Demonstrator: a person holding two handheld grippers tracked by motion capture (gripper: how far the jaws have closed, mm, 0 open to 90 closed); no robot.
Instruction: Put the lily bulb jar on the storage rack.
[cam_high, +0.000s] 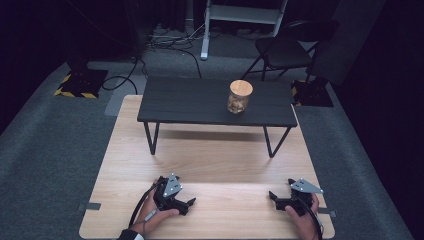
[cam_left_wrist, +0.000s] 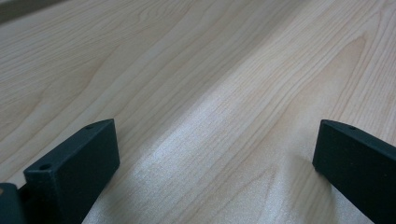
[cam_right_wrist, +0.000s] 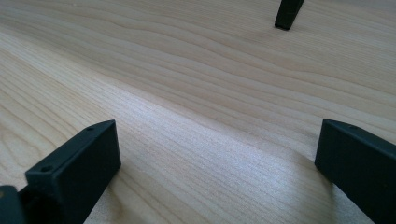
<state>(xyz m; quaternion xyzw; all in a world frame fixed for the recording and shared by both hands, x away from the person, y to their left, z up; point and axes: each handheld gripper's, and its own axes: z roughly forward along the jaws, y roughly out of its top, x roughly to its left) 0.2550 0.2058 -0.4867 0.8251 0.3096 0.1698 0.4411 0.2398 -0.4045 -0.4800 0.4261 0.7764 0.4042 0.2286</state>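
Nearest the camera in the high view, two sets of tongs are held low over the near edge of a pale wooden desk (cam_high: 210, 165), each gripped by a hand entering from below. Left tongs (cam_high: 191, 202) are seen at the near left, their tips turned toward the middle; right tongs (cam_high: 272, 195) are seen at the near right, pointing back toward them, the two well apart. Both are shown spread wide in the gripper views, with nothing but bare wood grain between the black jaws. Farther back, a small dark bench (cam_high: 200, 102) is stood on the desk, and a glass jar (cam_high: 239, 97) with a wooden lid is set upright on its right half.
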